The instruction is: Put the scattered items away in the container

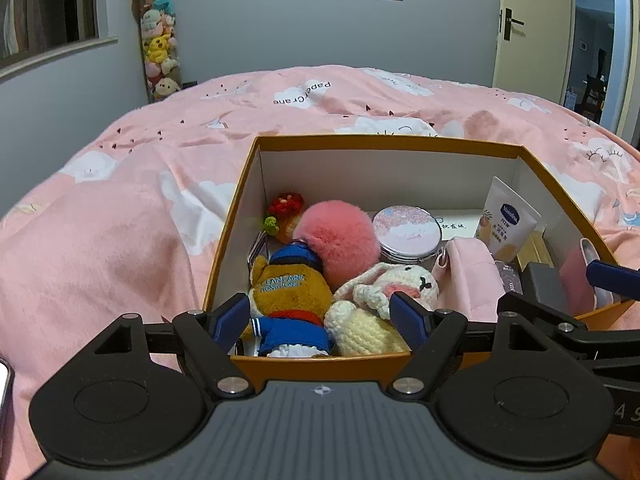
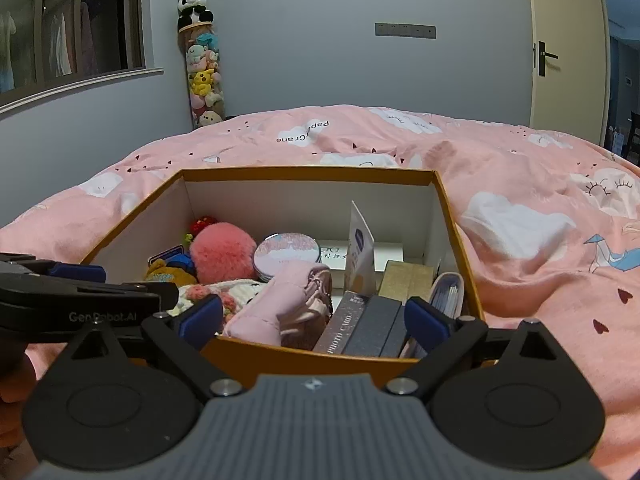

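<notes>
An orange box [image 1: 384, 142] with white inner walls sits on the bed. It holds a brown plush bear in blue [image 1: 292, 284], a pink pompom [image 1: 338, 236], a crocheted bunny [image 1: 400, 284], a round mirror [image 1: 406, 232], a cream tube [image 1: 506, 220] and a pink pouch [image 1: 468, 272]. My left gripper [image 1: 319, 320] is open over the box's near wall, above the bear and bunny, gripping nothing. My right gripper [image 2: 313, 320] is open over the near wall of the same box [image 2: 308, 174], above the pink pouch [image 2: 280, 296] and a dark photo card box [image 2: 344, 328], its pads touching nothing.
A pink patterned duvet [image 1: 120, 240] spreads around the box on all sides. A tall column of plush toys [image 1: 158, 44] stands against the far wall. A door [image 2: 568, 48] is at the right, a window [image 2: 72, 24] at the left.
</notes>
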A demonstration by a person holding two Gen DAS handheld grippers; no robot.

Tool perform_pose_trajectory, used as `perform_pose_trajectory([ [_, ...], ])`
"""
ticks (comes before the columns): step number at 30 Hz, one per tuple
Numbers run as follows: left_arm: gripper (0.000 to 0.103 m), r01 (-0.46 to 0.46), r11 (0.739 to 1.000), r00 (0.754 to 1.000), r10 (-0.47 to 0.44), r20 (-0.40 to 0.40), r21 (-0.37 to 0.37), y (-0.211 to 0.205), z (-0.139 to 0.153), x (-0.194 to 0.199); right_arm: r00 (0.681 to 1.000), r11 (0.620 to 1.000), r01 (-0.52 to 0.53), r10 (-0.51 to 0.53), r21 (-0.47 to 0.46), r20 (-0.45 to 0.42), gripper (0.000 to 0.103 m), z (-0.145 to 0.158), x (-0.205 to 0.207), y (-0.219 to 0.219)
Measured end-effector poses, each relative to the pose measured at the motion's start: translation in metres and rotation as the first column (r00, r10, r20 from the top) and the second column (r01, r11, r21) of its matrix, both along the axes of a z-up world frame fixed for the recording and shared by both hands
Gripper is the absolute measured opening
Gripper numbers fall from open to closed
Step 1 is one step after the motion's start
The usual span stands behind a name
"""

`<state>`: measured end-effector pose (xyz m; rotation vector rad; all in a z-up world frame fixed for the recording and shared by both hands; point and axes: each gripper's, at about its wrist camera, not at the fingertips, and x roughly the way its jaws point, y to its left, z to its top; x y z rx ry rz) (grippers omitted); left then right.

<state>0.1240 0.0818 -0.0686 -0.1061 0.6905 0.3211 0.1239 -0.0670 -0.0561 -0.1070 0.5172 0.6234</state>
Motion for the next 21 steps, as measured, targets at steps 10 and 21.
perform_pose_trajectory([
  [10, 0.091, 0.0, 1.0, 1.0, 0.0, -0.003, -0.001, -0.0009, -0.002, 0.0007, 0.999, 1.0, -0.006, 0.007, 0.014, -0.032, 0.099, -0.0034, 0.0067, -0.0004],
  [21, 0.091, -0.004, 1.0, 1.0, 0.004, -0.002, -0.003, -0.0006, -0.0022, 0.0009, 0.999, 1.0, -0.006, 0.007, 0.014, -0.032, 0.099, -0.0035, 0.0063, -0.0003],
])
